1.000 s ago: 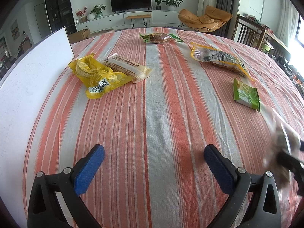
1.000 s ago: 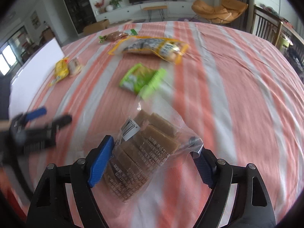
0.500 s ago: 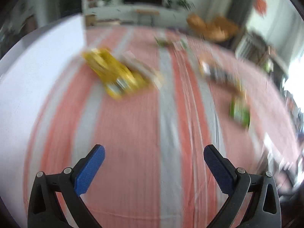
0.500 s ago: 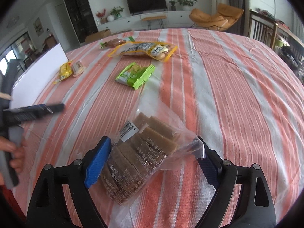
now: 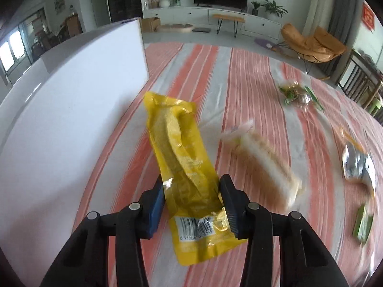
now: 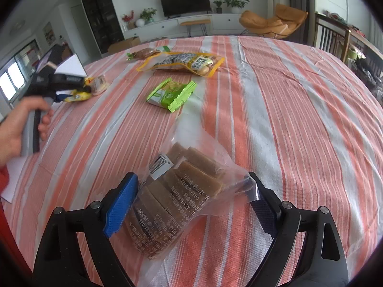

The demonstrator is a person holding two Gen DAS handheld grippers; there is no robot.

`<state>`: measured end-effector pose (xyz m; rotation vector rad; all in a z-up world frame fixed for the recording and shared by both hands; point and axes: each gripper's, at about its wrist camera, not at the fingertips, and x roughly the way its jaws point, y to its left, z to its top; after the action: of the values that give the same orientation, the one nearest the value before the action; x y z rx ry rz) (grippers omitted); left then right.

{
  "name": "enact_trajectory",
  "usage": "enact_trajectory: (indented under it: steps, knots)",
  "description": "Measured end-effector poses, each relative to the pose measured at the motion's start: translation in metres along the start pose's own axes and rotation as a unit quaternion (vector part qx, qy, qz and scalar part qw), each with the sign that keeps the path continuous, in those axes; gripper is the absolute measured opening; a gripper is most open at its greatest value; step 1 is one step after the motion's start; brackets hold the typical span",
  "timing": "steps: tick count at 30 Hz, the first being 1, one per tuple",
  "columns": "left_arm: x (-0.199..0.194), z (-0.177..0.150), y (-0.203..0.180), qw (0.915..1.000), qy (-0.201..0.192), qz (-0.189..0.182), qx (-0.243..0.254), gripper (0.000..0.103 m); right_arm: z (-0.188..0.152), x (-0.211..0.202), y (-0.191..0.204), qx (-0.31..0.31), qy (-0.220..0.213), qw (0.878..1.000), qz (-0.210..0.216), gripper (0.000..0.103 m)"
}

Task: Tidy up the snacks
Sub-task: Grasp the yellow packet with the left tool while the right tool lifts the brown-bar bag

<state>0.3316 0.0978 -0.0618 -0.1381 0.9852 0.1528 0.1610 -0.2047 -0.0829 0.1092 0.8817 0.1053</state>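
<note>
My left gripper (image 5: 192, 197) is shut on a yellow snack packet (image 5: 182, 157) lying on the striped tablecloth, beside a white box (image 5: 71, 119). A pale cracker packet (image 5: 263, 165) lies just right of it. My right gripper (image 6: 191, 198) has its jaws wide around a clear bag of brown bars (image 6: 177, 191), whose plastic touches both pads. In the right wrist view the left gripper (image 6: 69, 91) sits far left, held by a hand. A green packet (image 6: 172, 93), a large yellow-edged bag (image 6: 184, 63) and a brown snack (image 6: 143, 53) lie farther back.
The white box (image 6: 71, 67) stands along the table's left edge. A green packet (image 5: 362, 222), a silvery bag (image 5: 356, 165) and a green-wrapped snack (image 5: 296, 95) lie at the right in the left wrist view. Chairs stand beyond the table's far right.
My left gripper has moved forward and left to the yellow packet and closed on it. My right gripper still holds the bag of brown bars in the same place.
</note>
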Motion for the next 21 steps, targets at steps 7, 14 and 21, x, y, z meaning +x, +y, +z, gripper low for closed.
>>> enact_trajectory:
  steps: [7,14,21]
  knots:
    - [-0.078,-0.108,0.024,0.9907,0.029,-0.082,0.104,0.044,0.000,0.000,0.000,0.000,0.004,1.000,-0.003,0.091]
    - [-0.111,-0.154,0.035,0.9896,0.029,-0.081,0.116,0.091,0.012,-0.011,-0.060,0.166,0.015,0.975,0.148,0.100]
    - [-0.099,-0.153,0.022,0.9904,0.006,-0.042,0.132,0.093,0.028,-0.022,-0.077,0.243,0.115,0.961,0.060,0.103]
